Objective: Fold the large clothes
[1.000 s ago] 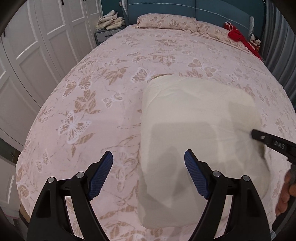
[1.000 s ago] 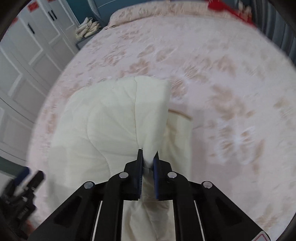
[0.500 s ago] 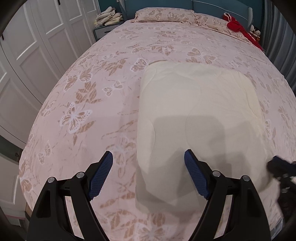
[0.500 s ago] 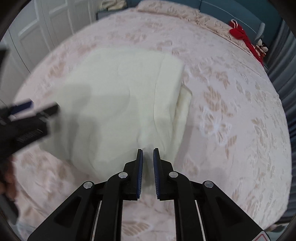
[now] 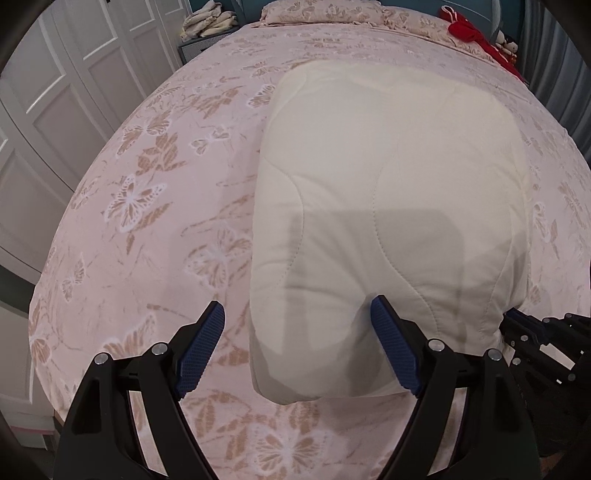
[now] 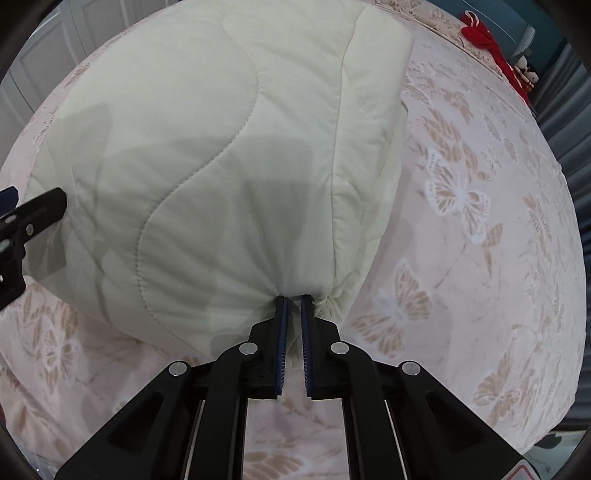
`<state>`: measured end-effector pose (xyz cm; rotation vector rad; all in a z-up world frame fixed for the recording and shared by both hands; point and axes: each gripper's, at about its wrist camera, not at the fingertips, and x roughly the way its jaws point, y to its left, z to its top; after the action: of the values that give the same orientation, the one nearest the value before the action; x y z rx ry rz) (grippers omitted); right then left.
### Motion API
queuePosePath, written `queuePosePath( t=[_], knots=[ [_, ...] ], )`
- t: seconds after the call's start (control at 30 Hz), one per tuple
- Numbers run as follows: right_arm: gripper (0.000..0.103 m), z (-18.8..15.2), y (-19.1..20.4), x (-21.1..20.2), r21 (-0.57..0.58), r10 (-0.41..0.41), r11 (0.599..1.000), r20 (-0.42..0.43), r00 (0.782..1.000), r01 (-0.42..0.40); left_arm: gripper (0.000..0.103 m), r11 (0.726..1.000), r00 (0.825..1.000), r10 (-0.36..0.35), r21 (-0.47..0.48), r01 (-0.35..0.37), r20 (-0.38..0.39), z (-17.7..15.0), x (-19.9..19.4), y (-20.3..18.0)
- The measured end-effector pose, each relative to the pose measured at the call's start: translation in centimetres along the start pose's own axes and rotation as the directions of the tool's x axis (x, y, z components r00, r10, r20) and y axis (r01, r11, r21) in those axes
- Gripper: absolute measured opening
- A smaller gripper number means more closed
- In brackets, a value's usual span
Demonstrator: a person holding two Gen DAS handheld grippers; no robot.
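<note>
Up close, the right gripper [image 6: 293, 297] pinches the near edge of the folded quilt [image 6: 207, 155], fabric bunched between its nearly closed jaws. Only the left view shows the left gripper [image 5: 297, 326] spread wide, holding nothing, over the quilt's near left corner [image 5: 388, 206] on the bed [image 5: 147, 206], plus the wardrobe [image 5: 74, 85] and a red item [image 5: 467, 31] near the pillows [image 5: 321, 11].

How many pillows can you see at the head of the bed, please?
2: a butterfly-print pillow near the headboard's left, and another pillow beside it toward the red garment. Others may be hidden.
</note>
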<state>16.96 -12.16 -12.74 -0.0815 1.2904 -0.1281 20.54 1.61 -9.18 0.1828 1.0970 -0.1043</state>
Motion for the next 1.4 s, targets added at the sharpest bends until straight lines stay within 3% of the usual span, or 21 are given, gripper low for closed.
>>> queuePosePath(
  t=[0.2, 0.37, 0.6, 0.73, 0.87, 1.13, 1.23, 1.33, 1.4],
  knots=[
    [0.005, 0.0, 0.0, 0.8, 0.005, 0.008, 1.000, 0.005, 1.000, -0.008, 0.083, 1.000, 1.000, 0.011, -0.002, -0.011, 0.004, -0.4, 0.8, -0.2],
    [0.005, 0.1, -0.7, 1.2, 0.037, 0.049, 0.998, 0.004, 0.999, -0.049, 0.082, 0.998, 0.998, -0.057, -0.028, 0.057, 0.003, -1.8, -1.6, 0.6],
    [0.005, 0.1, -0.9, 1.0, 0.038, 0.055, 0.998, 0.015, 0.998, -0.056, 0.083, 0.998, 0.998, -0.036, -0.055, 0.033, -0.060, -2.3, 1.6, 0.8],
    [0.005, -0.1, -1.6, -0.9, 0.071, 0.096, 0.993, 0.031, 0.995, -0.098, 0.084, 1.000, 0.999, -0.005, -0.030, 0.003, -0.052, -1.8, 1.6, 0.6],
    [0.002, 0.1, -2.2, 1.4, 0.104, 0.135, 0.985, 0.004, 0.991, -0.134, 0.091, 0.999, 0.998, 0.000, -0.034, -0.002, -0.059, -2.0, 2.4, 0.6],
    [0.001, 0.4, -2.5, 2.1, 0.128, 0.134, 0.983, 0.011, 0.991, -0.134, 0.094, 0.999, 0.997, 0.037, -0.012, -0.038, -0.064, -1.6, 3.1, 0.1],
    [0.001, 0.3, -3.2, 0.6, 0.172, 0.150, 0.973, 0.023, 0.988, -0.152, 0.093, 0.998, 0.997, 0.060, -0.011, -0.060, -0.047, -1.5, 2.1, 0.1],
    [0.008, -1.2, -3.8, -2.1, 0.191, 0.144, 0.969, 0.093, 0.985, -0.160, 0.092, 0.998, 0.999, 0.050, -0.024, -0.051, -0.010, -2.0, -0.2, 0.5],
    [0.023, -2.9, -4.0, -3.7, 0.195, 0.143, 0.967, 0.123, 0.982, -0.165, 0.091, 0.998, 0.998, 0.055, -0.024, -0.055, -0.008, -2.8, -1.3, 0.6]
  ],
)
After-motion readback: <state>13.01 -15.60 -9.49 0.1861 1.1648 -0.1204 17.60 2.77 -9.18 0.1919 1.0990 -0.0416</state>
